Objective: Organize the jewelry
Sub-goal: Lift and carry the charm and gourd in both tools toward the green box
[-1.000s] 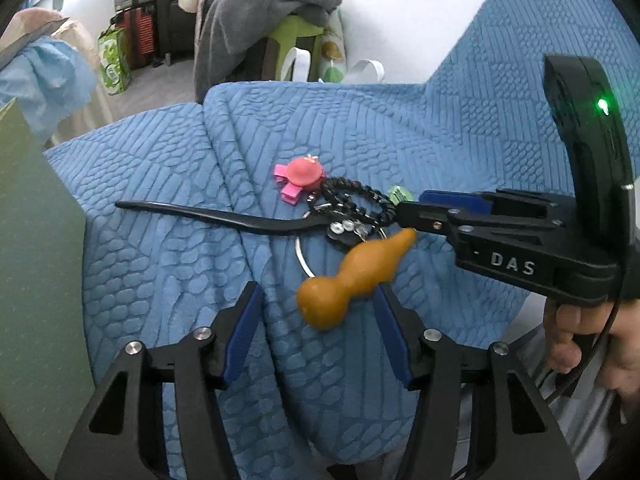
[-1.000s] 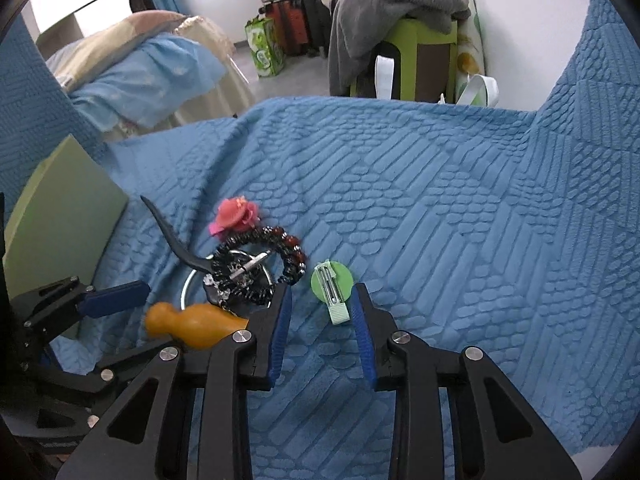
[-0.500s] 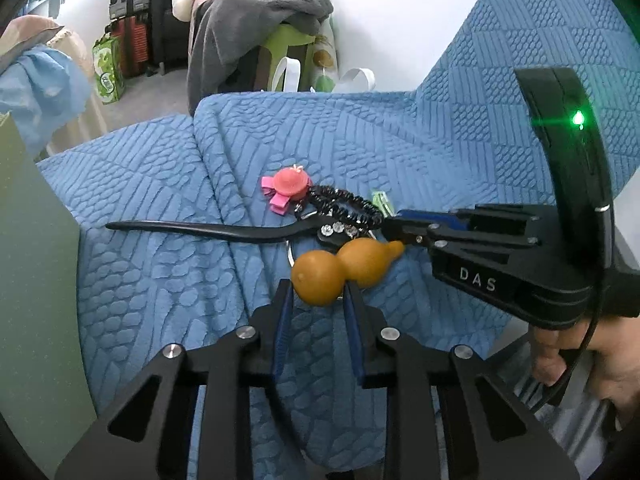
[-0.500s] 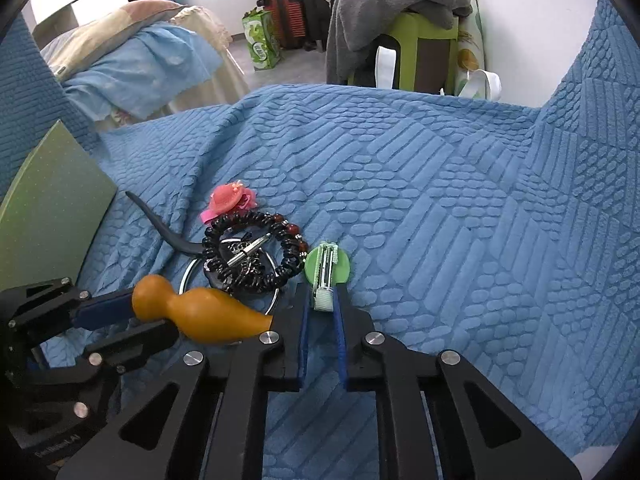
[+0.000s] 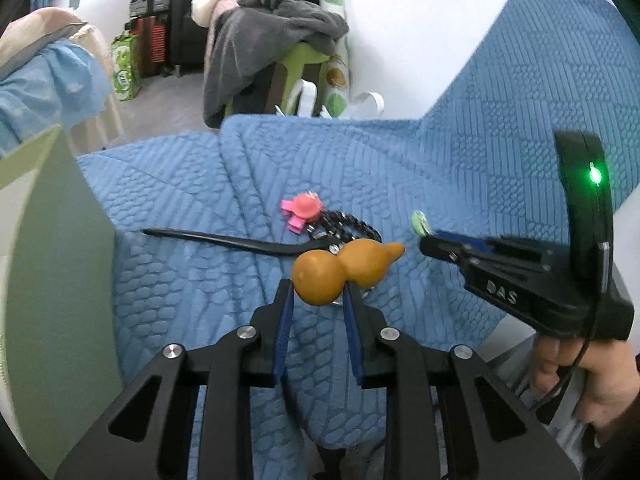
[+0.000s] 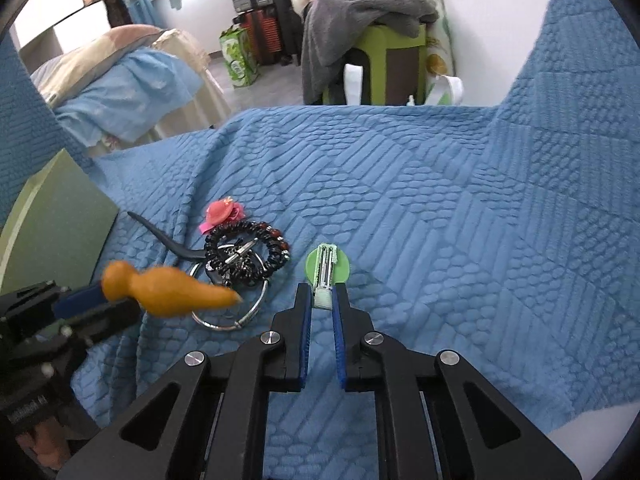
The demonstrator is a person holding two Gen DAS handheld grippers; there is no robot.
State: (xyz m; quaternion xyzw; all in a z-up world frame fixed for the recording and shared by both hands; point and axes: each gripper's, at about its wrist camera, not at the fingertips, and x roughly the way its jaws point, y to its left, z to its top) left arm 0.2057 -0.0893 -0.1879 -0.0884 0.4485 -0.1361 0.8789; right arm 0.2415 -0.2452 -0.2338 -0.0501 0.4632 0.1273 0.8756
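Note:
My left gripper point(image 5: 318, 290) is shut on the fat end of an orange gourd charm point(image 5: 344, 270), lifted a little off the blue bedspread point(image 5: 224, 184); in the right wrist view the gourd point(image 6: 168, 288) hovers at the left. My right gripper point(image 6: 322, 294) is shut on the stem of a green hair clip point(image 6: 327, 268), which shows as a small green spot point(image 5: 419, 222) at that gripper's tip in the left wrist view. On the spread lie a pink flower clip point(image 6: 222, 212), a black bead bracelet point(image 6: 244, 250), a silver ring point(image 6: 234, 316) and a black hair stick point(image 5: 224, 238).
A green board point(image 5: 52, 264) stands upright at the left edge of the bed. Beyond the bed's far edge are a green stool draped with grey clothes point(image 6: 360, 12), suitcases and another bed with blue covers point(image 6: 132, 92). A person's hand point(image 5: 576, 376) grips the right tool.
Both grippers went from open to shut: the left closed on the gourd and lifted it, the right closed on the green clip and raised it slightly.

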